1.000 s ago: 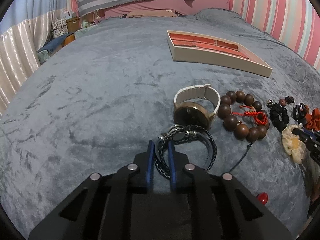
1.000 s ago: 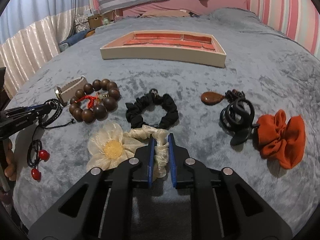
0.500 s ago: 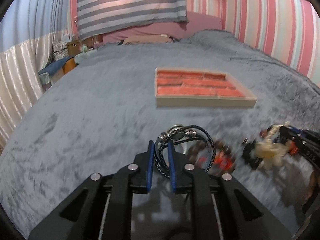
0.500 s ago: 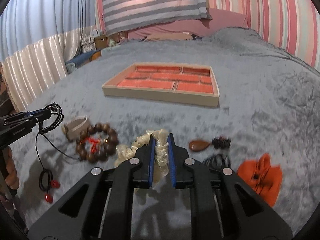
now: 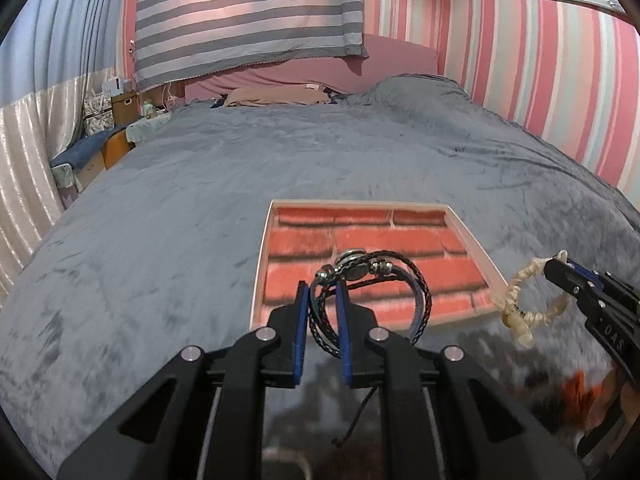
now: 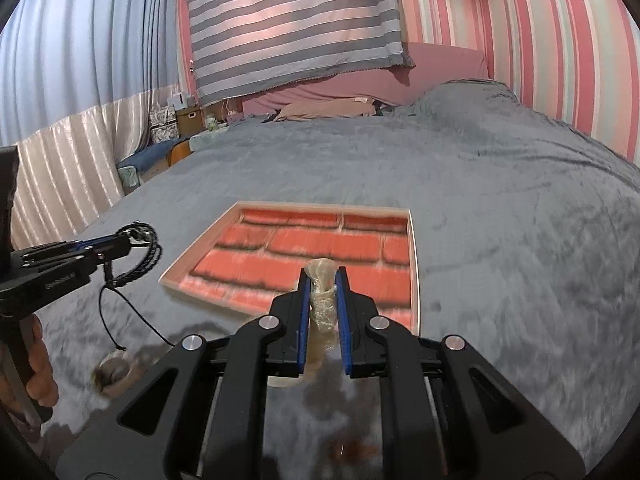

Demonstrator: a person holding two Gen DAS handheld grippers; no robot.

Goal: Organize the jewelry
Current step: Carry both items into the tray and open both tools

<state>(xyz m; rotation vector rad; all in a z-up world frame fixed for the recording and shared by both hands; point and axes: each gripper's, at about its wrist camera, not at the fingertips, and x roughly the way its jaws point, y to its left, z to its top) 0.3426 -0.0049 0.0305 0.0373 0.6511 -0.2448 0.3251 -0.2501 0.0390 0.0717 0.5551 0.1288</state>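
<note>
Over grey plush bedspread [image 5: 168,240], I am carrying both loads level toward the cream tray with red compartments [image 5: 262,264]: left gripper [image 5: 322,292] pinching black braided leather bracelet [image 5: 416,300], right gripper [image 6: 323,280] pinching cream ruffled fabric scrunchie [image 6: 322,300]; I should lower each into a separate compartment.

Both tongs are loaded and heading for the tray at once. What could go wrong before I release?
1. The braided bracelet hangs loosely from the left tongs, and its thin cord trails low; it may snag on the tray rim.
2. The right tongs pinch only part of the cream scrunchie; the loop might slip out.
3. Both converge on the tray's near edge, so they could collide.
</note>
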